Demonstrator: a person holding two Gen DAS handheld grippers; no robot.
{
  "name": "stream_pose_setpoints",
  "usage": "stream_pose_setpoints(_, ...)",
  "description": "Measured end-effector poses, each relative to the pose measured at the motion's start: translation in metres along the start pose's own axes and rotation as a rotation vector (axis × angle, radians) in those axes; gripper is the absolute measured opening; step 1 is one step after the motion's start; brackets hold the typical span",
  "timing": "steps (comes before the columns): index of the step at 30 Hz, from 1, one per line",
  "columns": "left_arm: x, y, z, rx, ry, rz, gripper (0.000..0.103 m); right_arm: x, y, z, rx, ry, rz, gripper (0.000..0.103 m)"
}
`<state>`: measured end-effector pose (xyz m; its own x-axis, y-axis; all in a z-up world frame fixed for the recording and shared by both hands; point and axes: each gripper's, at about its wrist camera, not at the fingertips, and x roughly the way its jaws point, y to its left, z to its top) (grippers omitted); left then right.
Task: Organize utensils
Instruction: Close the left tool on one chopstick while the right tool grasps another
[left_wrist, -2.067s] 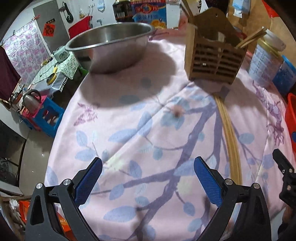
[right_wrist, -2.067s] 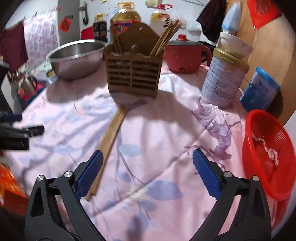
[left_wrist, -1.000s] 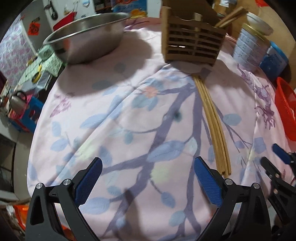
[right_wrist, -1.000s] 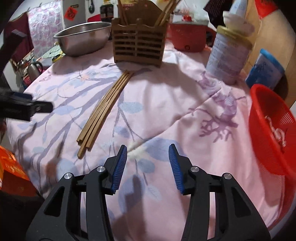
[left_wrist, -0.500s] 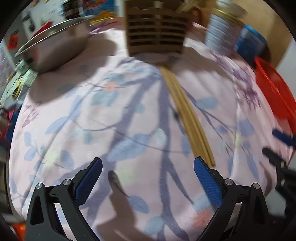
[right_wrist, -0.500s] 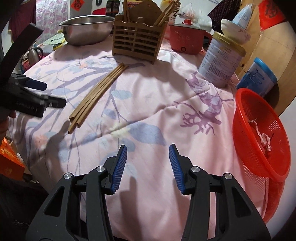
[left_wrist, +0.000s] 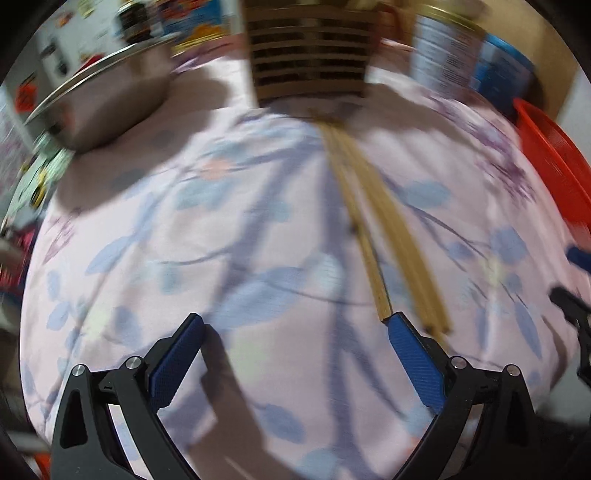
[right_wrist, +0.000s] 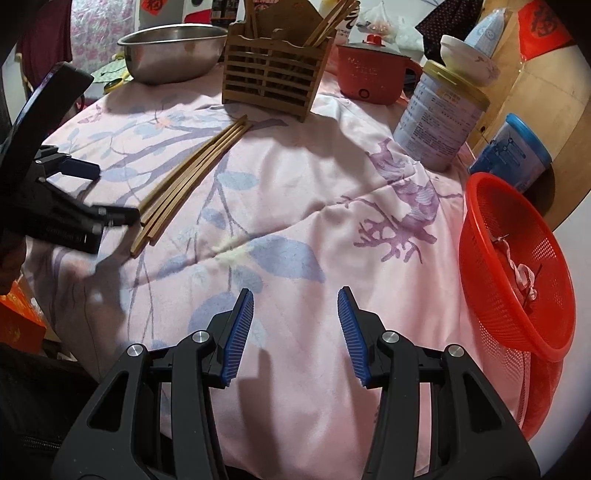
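Left tool: your jaws are spread wide and hold nothing. The tool hovers low over the surface, and its right fingertip sits at the near end of the chopsticks; contact cannot be confirmed, as this view is blurred. In the right wrist view your left tool appears at the left edge, with its tip just beside the same ends.

Right tool: your jaws are partly spread, with a clear gap between the blue pads, and hold nothing. It sits over bare cloth, well apart from the chopsticks.

Chopsticks: a loose bundle of wooden sticks lies flat on the surface. It runs diagonally from the foot of the utensil holder towards your left tool. In the left wrist view the chopsticks run nearly straight away from you.

Utensil holder: a slatted wooden caddy stands upright at the far side of the surface. More sticks lean out of its top.

Surface: it is covered by a pink cloth printed with blue and purple leaves.

Other items: a steel bowl stands left of the holder. A red pot stands to its right. A tall tin carries a small white bowl on its lid. A blue-lidded tub stands behind a red basket at the right edge.
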<state>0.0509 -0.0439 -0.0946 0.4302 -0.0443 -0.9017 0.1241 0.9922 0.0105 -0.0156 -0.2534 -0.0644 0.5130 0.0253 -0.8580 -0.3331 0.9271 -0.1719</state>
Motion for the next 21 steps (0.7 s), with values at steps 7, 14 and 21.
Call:
stream_pose_setpoints(7,-0.009,0.021,-0.002,-0.028,-0.013,-0.056,0.085,0.003,0.011,0.003,-0.020,-0.008,0.022,0.048)
stream_pose_setpoints(14,-0.007,-0.009,0.005,0.058,-0.088,-0.104,0.040,-0.001,0.003,0.000,-0.006,-0.008,-0.012,0.046)
stream_pose_setpoints(21,-0.015,0.008,0.008,0.004,-0.085,-0.124,0.006,0.001,-0.005,0.014,0.063,-0.032,0.082,0.037)
